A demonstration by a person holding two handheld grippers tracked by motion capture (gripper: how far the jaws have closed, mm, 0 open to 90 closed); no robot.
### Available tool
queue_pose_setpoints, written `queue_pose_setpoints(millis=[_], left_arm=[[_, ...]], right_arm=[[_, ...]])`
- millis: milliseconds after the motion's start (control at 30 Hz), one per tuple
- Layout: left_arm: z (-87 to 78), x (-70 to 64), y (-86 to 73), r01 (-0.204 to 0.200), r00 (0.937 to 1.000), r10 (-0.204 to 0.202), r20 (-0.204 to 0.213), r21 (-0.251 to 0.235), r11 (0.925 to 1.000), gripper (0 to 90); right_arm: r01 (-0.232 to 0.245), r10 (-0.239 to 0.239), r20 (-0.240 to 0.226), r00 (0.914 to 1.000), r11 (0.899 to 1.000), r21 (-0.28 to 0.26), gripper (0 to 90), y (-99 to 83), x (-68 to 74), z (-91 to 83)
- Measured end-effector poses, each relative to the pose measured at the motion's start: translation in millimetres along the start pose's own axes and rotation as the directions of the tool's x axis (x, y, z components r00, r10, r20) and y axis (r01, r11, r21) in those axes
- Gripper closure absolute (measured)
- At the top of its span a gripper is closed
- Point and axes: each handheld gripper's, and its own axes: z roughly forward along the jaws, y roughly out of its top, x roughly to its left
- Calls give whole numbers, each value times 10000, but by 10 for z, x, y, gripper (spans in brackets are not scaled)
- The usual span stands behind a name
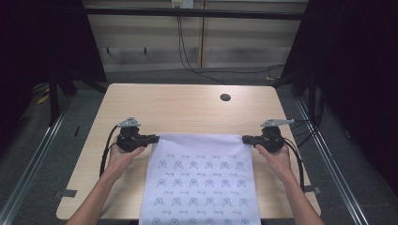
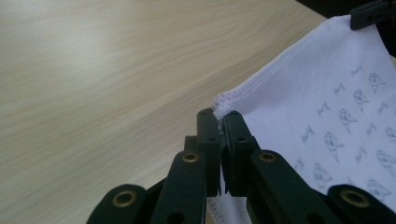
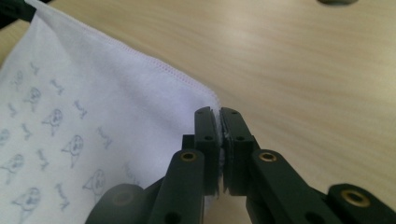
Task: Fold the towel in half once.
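Note:
A white cloth (image 1: 199, 178) printed with small blue figures lies spread on the wooden table (image 1: 187, 108), and its near end hangs over the front edge. My left gripper (image 1: 154, 138) is shut on the cloth's far left corner. My right gripper (image 1: 246, 139) is shut on the far right corner. In the left gripper view the jaws (image 2: 220, 119) pinch the stitched corner of the cloth (image 2: 327, 107). In the right gripper view the jaws (image 3: 218, 116) clamp the hemmed corner of the cloth (image 3: 93, 107). The far hem runs taut between the two grippers.
A round cable hole (image 1: 225, 97) sits in the table's far right part. Bare tabletop lies beyond the cloth and to either side. Metal rails (image 1: 33, 154) run along the floor on both sides of the table. Cables (image 1: 187, 61) hang by the back wall.

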Motion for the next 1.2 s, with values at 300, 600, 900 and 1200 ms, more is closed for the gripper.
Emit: queue_pose_setpoints(millis=[300, 600, 900, 1200], left_arm=[[-362, 96, 349, 57, 9999, -72, -114, -1323, 9912, 873], [-508, 227, 976, -151, 9964, 0, -848, -1775, 9840, 873], [-651, 117, 1663, -1108, 9882, 835, -1285, -2228, 9685, 874], [-560, -36, 1139, -940, 9956, 921, -187, -1805, 9791, 875]], right_arm=[[265, -323, -435, 9985, 9913, -1292, 867, 665, 43, -178], [775, -785, 15, 9969, 9805, -1808, 866, 1330, 22, -246], [1266, -1091, 922, 9898, 9686, -2139, 870, 1885, -41, -503], [1136, -1121, 188, 9935, 9729, -2015, 871, 1456, 14, -736]])
